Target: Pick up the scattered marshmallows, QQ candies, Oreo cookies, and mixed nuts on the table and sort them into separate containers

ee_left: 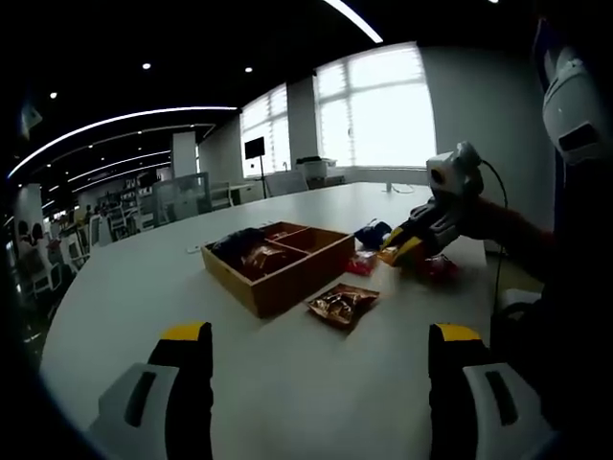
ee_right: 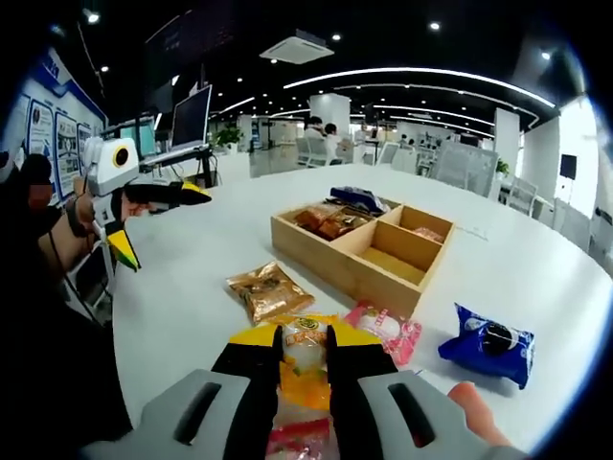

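The white tabletop (ee_right: 211,249) carries the wooden divided box (ee_right: 362,247), which already holds several packets, with a brown nut packet (ee_right: 267,289), a pink packet (ee_right: 385,328) and a blue Oreo packet (ee_right: 488,345) lying loose just beside it. Your right tool (ee_right: 305,369) is low over the tabletop, jaws clamped on a yellow candy packet (ee_right: 303,366). Your left tool (ee_left: 321,383) hovers raised and level, well back from the box, jaws spread wide with nothing between them.
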Tool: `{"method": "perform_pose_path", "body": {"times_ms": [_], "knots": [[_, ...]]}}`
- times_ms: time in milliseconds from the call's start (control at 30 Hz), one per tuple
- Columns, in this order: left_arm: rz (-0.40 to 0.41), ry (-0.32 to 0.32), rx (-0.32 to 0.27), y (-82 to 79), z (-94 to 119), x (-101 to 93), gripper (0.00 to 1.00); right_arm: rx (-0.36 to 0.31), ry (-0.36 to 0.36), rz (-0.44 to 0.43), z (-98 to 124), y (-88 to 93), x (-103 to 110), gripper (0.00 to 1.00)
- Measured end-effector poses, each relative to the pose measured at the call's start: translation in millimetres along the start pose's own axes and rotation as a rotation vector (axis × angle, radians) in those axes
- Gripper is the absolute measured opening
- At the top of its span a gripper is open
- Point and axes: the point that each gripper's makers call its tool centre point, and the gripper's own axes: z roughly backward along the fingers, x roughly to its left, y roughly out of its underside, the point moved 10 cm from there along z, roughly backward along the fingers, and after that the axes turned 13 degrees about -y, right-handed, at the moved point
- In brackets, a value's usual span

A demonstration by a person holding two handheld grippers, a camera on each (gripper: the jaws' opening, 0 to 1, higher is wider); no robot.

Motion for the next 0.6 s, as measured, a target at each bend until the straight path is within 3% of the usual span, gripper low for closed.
{"method": "perform_pose_path", "body": {"times_ms": [600], "knots": [[-0.009, 0.007, -0.001, -1.9, -0.9, -3.3, 0.97, -0.078, 0.027, -0.016, 26.1, -9.1, -4.2, 0.15]]}}
